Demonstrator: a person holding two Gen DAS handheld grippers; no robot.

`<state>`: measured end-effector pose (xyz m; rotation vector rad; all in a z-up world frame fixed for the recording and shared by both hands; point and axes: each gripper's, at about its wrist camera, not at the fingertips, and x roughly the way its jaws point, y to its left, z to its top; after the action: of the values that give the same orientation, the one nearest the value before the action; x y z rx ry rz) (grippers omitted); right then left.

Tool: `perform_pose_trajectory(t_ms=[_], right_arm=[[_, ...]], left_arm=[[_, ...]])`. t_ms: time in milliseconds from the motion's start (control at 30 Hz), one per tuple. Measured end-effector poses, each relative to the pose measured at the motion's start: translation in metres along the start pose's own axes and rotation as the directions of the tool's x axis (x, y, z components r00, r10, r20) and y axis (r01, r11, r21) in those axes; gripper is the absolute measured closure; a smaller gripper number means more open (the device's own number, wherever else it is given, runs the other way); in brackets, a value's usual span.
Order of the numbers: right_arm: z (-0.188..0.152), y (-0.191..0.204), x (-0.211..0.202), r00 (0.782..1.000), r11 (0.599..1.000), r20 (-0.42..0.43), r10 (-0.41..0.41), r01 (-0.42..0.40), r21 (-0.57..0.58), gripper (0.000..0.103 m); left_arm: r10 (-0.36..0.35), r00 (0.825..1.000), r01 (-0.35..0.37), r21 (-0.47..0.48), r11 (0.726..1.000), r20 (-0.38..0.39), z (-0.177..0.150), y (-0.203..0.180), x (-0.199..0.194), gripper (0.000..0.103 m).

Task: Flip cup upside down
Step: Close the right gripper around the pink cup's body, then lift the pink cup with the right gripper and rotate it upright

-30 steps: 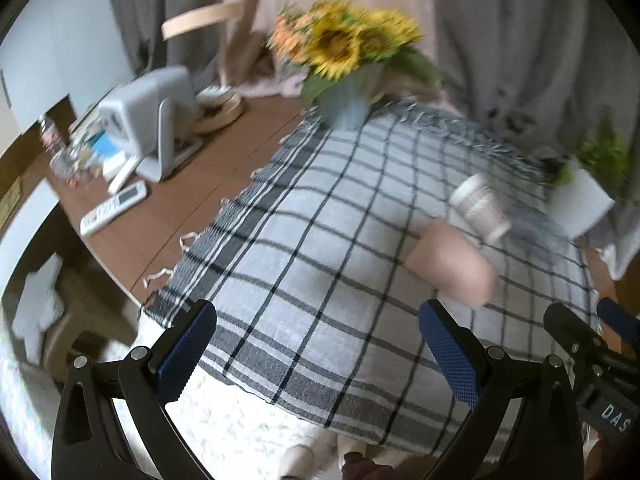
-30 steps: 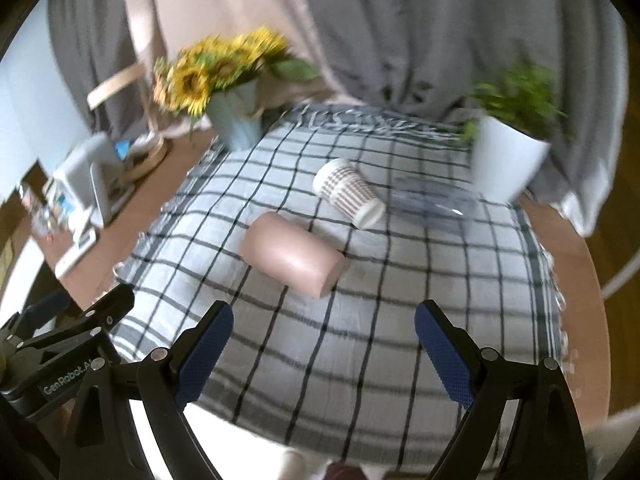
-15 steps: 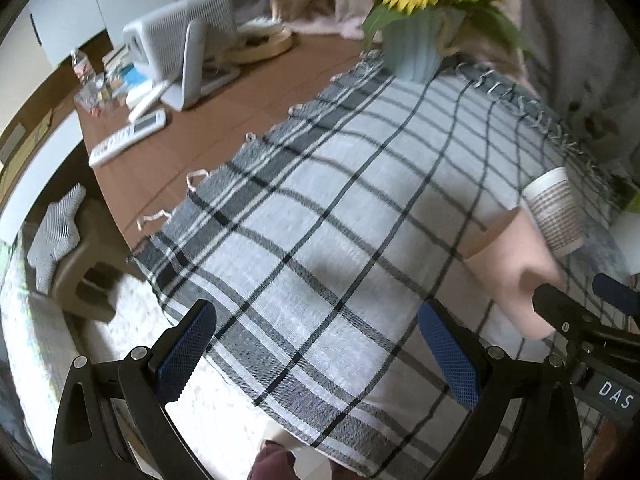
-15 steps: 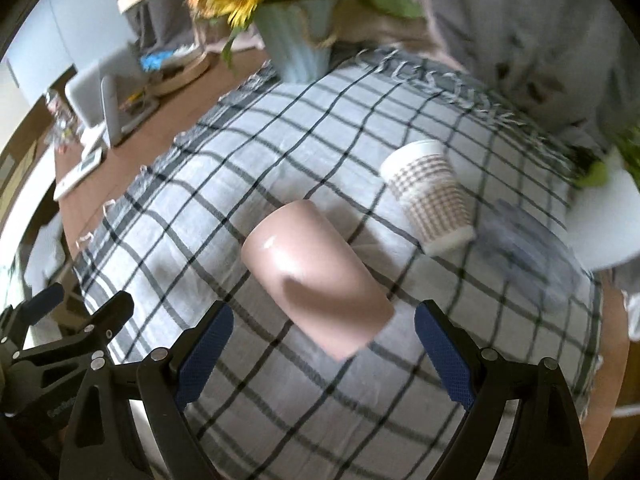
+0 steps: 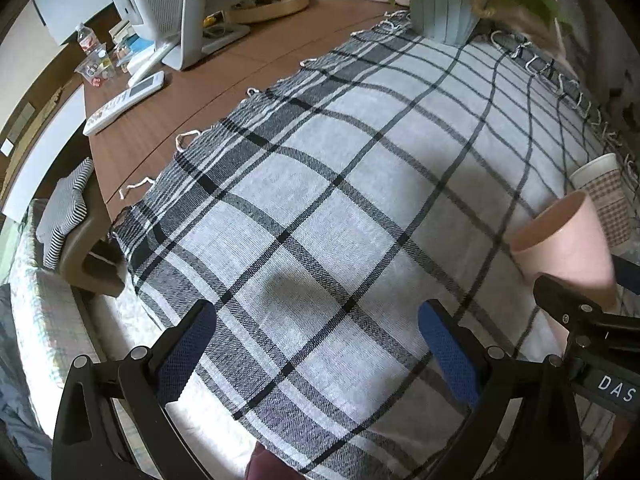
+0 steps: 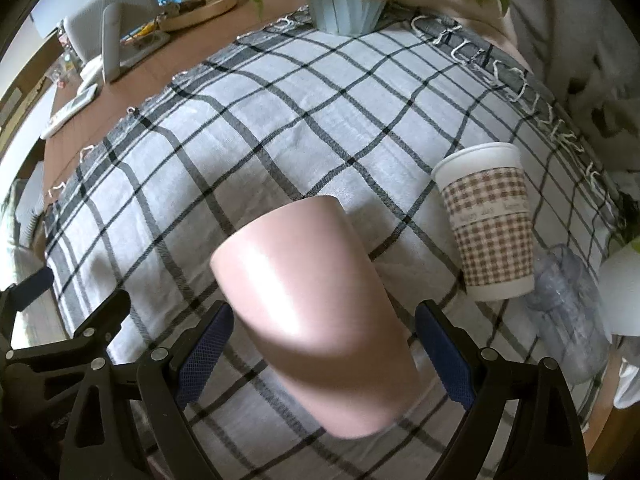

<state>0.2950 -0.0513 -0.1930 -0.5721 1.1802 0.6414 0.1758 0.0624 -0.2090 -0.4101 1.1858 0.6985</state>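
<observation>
Fingers of the right gripper [image 6: 322,354] stand apart on either side of the pink cup [image 6: 316,308], which lies on its side low in the frame.

Left wrist view shows the left gripper [image 5: 316,350] spread over bare checked cloth [image 5: 320,168], the cup at far right; only the right wrist view shows the clear bottle [image 6: 568,308] beside the paper cup [image 6: 486,220].

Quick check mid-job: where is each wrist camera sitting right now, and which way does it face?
Left wrist: rides the left tongs, open, looking across the plaid cloth toward the vase; right tongs at the right edge.
Right wrist: rides the right tongs, open around the lying pink cup; left tongs at lower left.
Shared: pink cup, checked paper cup, cloth, vase.
</observation>
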Motion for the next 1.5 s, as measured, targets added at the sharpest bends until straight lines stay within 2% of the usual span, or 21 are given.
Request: perform_pose_trajectory(t_ms=[167, 333, 433, 633, 800, 1033, 1167, 1300, 1433, 1500], right_arm=[[-0.001, -0.004, 0.014, 0.999, 0.999, -0.032, 0.033, -0.032, 0.010, 0.015], [-0.004, -0.011, 0.012, 0.999, 0.998, -0.001, 0.041, -0.041, 0.037, 0.019], [-0.008, -0.019, 0.009, 0.998, 0.994, 0.024, 0.066, -0.068, 0.089, 0.025], [-0.024, -0.037, -0.009, 0.992, 0.968, 0.081, 0.094, -0.110, 0.227, 0.026], [-0.044, -0.043, -0.030, 0.990, 0.929, 0.115, 0.086, -0.121, 0.350, 0.026], [-0.086, -0.041, -0.038, 0.986, 0.816, 0.138, 0.089, -0.151, 0.558, 0.026], [-0.102, -0.033, -0.034, 0.985, 0.729, 0.145, 0.098, -0.170, 0.663, 0.026], [-0.113, -0.027, -0.031, 0.986, 0.664, 0.146, 0.074, -0.158, 0.731, 0.026], [-0.126, -0.026, -0.024, 0.987, 0.561, 0.140, 0.082, -0.162, 0.812, 0.025], [-0.131, -0.024, -0.021, 0.988, 0.532, 0.132, 0.075, -0.152, 0.833, 0.025]], left_arm=[[0.004, 1.000, -0.004, 0.007, 1.000, -0.005, 0.000, -0.002, 0.005, 0.000], [-0.008, 1.000, 0.008, 0.034, 0.999, 0.004, -0.001, -0.008, 0.002, 0.000], [-0.017, 1.000, 0.016, 0.049, 0.999, 0.021, 0.001, -0.009, -0.004, 0.000], [-0.049, 0.997, 0.043, 0.091, 0.995, 0.065, 0.005, -0.010, -0.021, 0.000], [-0.094, 0.991, 0.078, 0.171, 0.982, 0.091, 0.008, -0.009, -0.037, 0.000], [-0.123, 0.988, 0.091, 0.290, 0.953, 0.094, 0.005, -0.003, -0.046, 0.000], [-0.137, 0.986, 0.097, 0.346, 0.933, 0.095, 0.005, 0.003, -0.049, 0.000], [-0.143, 0.985, 0.097, 0.389, 0.916, 0.092, 0.005, 0.010, -0.049, 0.000], [-0.132, 0.985, 0.075, 0.411, 0.908, 0.113, 0.008, 0.018, -0.051, 0.000], [-0.130, 0.984, 0.070, 0.417, 0.906, 0.118, 0.010, 0.023, -0.050, 0.000]])
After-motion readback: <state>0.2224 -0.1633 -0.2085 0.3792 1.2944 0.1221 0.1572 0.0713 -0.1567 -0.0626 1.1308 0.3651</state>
